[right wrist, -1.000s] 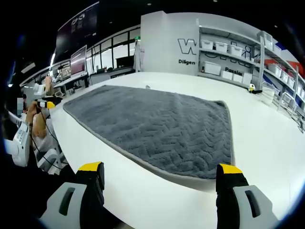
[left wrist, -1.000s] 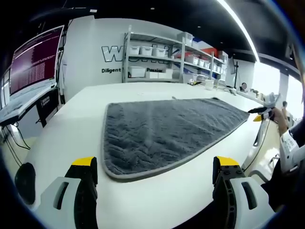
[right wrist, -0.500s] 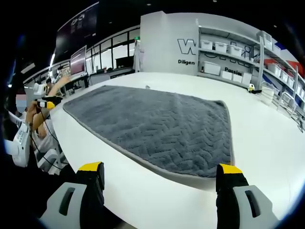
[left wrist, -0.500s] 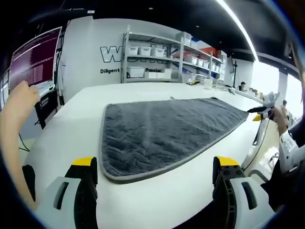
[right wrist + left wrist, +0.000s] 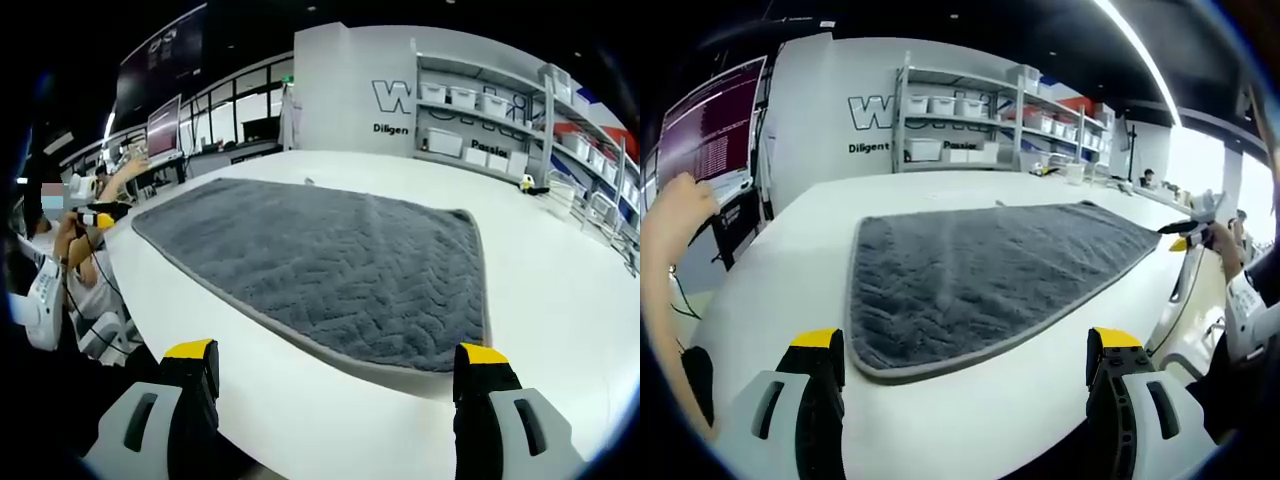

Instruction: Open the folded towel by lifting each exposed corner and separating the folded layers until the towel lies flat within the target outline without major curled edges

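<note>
The grey towel (image 5: 980,275) lies spread flat on the white surface (image 5: 790,260). The left gripper (image 5: 965,345) and right gripper (image 5: 335,360) hover near it, jaws apart and empty.

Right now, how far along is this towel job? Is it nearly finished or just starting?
It looks nearly finished. The grey towel lies spread flat on the white table, with no folded layer or curled edge that I can see. Nothing is in hand: the left tool and the right tool both hang open, short of the near edge. No target outline is visible, so placement remains unchecked.
</note>
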Demonstrator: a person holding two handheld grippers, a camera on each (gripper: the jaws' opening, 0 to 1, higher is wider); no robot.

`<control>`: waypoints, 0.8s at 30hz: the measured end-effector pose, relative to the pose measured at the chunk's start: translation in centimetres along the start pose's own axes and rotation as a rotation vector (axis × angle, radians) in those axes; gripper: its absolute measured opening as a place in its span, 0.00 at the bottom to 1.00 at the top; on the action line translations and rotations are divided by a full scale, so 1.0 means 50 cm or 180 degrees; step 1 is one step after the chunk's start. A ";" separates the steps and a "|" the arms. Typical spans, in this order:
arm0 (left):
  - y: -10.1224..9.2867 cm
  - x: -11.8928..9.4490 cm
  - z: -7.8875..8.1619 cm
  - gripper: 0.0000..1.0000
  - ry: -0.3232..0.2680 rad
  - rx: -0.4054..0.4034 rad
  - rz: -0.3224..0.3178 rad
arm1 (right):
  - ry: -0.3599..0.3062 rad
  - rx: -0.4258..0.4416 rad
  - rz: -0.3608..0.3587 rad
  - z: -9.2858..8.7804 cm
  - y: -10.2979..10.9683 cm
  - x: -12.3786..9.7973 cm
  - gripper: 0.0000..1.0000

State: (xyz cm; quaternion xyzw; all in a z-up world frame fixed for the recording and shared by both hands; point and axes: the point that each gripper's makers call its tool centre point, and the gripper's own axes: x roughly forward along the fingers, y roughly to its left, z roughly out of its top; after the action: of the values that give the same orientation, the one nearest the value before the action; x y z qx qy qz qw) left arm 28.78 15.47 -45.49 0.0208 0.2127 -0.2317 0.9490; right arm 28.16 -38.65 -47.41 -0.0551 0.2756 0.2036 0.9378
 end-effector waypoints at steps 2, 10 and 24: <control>0.001 -0.001 0.002 0.99 -0.0003 0.0008 0.0001 | -0.0003 0.0002 -0.0001 0.000 0.001 0.000 0.99; 0.002 -0.004 0.008 0.99 -0.0010 0.0032 -0.0002 | 0.0015 -0.0006 0.0006 -0.002 0.002 -0.001 0.99; -0.002 -0.003 0.006 0.99 0.0000 0.0032 -0.0038 | 0.0018 -0.0012 -0.0010 -0.003 0.006 -0.007 0.99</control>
State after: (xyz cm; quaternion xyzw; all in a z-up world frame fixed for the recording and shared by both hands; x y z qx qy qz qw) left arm 28.74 15.42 -45.16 0.0242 0.2116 -0.2384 0.9475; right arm 27.68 -38.52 -47.35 -0.0578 0.2778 0.2026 0.9373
